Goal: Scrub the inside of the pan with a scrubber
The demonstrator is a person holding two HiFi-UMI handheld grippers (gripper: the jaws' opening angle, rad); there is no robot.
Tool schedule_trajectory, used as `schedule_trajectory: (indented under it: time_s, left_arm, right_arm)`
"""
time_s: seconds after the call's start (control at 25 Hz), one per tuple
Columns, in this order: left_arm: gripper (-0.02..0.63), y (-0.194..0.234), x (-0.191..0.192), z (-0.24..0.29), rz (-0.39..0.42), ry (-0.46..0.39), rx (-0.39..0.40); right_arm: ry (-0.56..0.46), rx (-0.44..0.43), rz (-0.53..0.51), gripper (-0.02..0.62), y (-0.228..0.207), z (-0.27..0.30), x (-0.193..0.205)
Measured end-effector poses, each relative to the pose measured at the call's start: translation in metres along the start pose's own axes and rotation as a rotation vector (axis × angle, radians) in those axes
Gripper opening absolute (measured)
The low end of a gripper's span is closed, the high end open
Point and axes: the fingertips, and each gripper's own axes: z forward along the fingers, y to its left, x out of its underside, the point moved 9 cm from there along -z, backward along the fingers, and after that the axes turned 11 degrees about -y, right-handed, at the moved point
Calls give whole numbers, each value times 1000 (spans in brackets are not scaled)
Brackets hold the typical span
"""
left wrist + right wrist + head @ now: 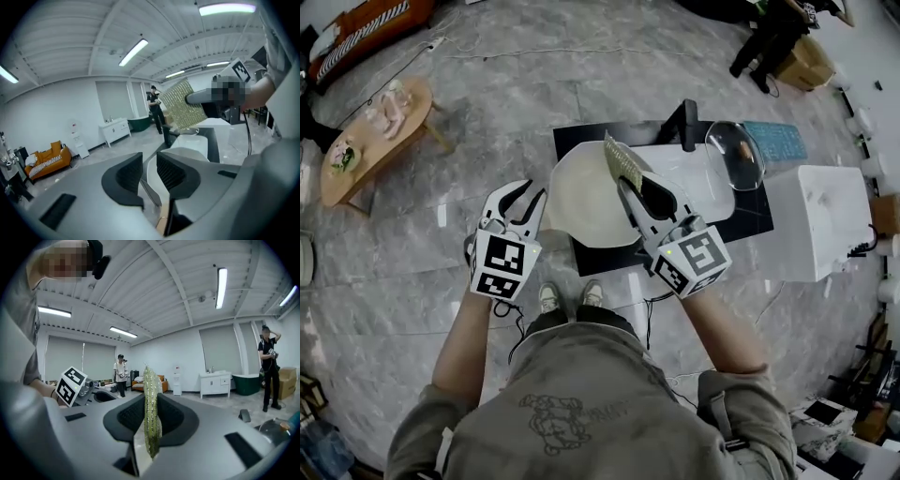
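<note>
The white pan (581, 202) sits on the black table (750, 220) in front of me, its inside facing up. My right gripper (636, 183) hovers over the pan's right side, shut on a thin green-gold scrubber (622, 159) that sticks up edge-on between its pads (151, 394). In the left gripper view the scrubber (185, 110) shows as a glittering sheet above the pan (187, 145). My left gripper (523, 195) is just off the pan's left rim. Its jaws stand a narrow gap apart (149, 161), and I see nothing pressed between them.
A glass lid (736, 155) lies on a white board (694, 178) behind the pan, beside a black upright post (686, 122). A teal mat (773, 141) and a white box (820, 220) are to the right. A wooden side table (375, 136) stands far left, and other people stand in the room.
</note>
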Motion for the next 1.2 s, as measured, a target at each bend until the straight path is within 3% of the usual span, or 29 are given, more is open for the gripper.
schedule_trajectory:
  time_s: [0.2, 0.44, 0.64, 1.2]
  left_arm:
    - [67, -1, -42, -16, 40, -109, -73]
    - [38, -11, -78, -29, 68, -221, -103]
    - [37, -25, -96, -33, 172, -271, -106]
    - [37, -47, -96, -46, 86, -318, -66]
  right_arm:
    - [-95, 57, -29, 77, 8, -24, -38]
    - [-176, 147, -114, 77, 15, -51, -68]
    - [-222, 183, -109, 77, 22, -69, -79]
    - [-225, 246, -145, 75, 31, -105, -74]
